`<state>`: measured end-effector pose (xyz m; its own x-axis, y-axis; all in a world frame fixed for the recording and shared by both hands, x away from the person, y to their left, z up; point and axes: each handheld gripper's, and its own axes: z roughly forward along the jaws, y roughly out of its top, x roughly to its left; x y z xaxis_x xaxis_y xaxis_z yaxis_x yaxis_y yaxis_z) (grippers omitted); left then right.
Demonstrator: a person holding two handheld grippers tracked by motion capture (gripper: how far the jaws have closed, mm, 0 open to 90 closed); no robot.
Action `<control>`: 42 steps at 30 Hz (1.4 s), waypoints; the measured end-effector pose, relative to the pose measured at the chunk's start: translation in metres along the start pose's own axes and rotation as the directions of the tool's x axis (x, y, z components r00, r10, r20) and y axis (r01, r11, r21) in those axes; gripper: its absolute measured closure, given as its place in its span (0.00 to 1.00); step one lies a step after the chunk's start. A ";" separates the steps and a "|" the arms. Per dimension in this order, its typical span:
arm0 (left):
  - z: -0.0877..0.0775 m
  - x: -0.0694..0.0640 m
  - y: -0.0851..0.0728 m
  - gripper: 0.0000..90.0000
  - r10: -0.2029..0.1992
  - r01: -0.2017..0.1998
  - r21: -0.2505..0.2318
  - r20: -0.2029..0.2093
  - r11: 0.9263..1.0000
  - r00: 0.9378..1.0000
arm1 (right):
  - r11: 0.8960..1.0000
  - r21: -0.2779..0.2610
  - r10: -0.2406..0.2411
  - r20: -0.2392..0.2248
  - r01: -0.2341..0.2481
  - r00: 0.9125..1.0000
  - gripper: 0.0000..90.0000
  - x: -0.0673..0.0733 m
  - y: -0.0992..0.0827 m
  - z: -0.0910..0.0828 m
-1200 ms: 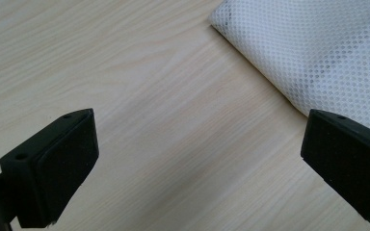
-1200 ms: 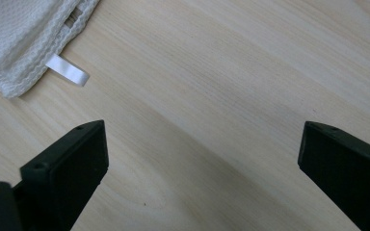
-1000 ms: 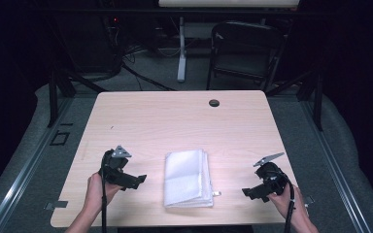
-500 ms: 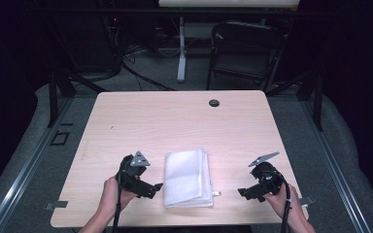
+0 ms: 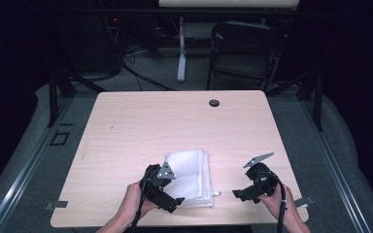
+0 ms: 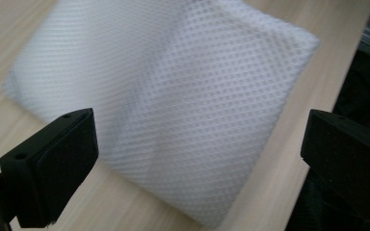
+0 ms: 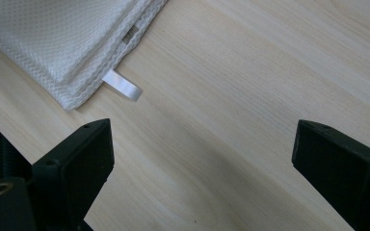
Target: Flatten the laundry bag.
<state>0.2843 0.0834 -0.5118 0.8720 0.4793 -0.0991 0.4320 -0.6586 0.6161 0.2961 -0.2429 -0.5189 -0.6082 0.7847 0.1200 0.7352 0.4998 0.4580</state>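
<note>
**Closing on the folded cloth from its left edge**

Hovering over the near-left corner of the folded white cloth (image 5: 190,177), the left tool (image 5: 167,196) has its jaws spread wide, one to each side of the mesh weave in the left gripper view. That spacing suggests a grasp being lined up: the corner sits between the jaws but neither pad touches it.

The cloth lies flat near the front edge of the surface (image 5: 141,126), folded in several layers, with a small white loop tag (image 7: 122,85) projecting from its near-right corner.

The right tool (image 5: 246,193) sits to the right of the cloth, apart from it, jaws likewise spread over bare wood. It points toward the tag corner, probably placed to take that side once the left has hold.

Beyond the cloth, the surface is light wood grain, with a dark round cable port (image 5: 214,103) near its far edge. Behind that, a folding chair (image 5: 245,48) and a white stand post (image 5: 181,53) rest on grey floor in a dark room.
</note>
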 end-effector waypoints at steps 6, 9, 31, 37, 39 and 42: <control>0.011 -0.008 0.008 0.00 0.070 -0.070 0.020 0.012 0.997 0.997 | 1.000 -0.002 0.006 -0.042 -0.006 0.999 0.08 0.000 0.000 0.002; 0.020 -0.011 0.011 0.10 0.091 -0.092 0.054 0.019 0.994 0.996 | 1.000 0.008 0.006 -0.058 -0.006 0.998 0.08 -0.002 0.000 0.004; 0.061 0.000 0.010 0.54 0.168 -0.174 0.183 0.049 0.968 0.985 | 0.995 0.004 -0.095 -0.086 0.096 0.992 0.42 0.025 0.009 0.017; 0.061 0.001 0.009 0.54 0.165 -0.172 0.177 0.054 0.969 0.985 | 0.980 0.019 -0.196 -0.110 0.200 0.974 0.60 0.046 0.025 0.027; 0.061 0.001 0.009 0.54 0.163 -0.170 0.174 0.054 0.970 0.985 | 0.976 0.016 -0.215 -0.128 0.219 0.968 0.63 0.053 0.032 0.033; 0.061 0.001 0.008 0.54 0.162 -0.169 0.172 0.052 0.971 0.985 | 0.973 0.043 -0.218 -0.144 0.226 0.965 0.69 0.061 0.038 0.047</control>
<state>0.3027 0.0433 -0.5544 0.9414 0.3351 -0.0387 0.3116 -0.8199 0.4804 0.3010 -0.1586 -0.5351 -0.7902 0.5959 0.1431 0.5910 0.6794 0.4349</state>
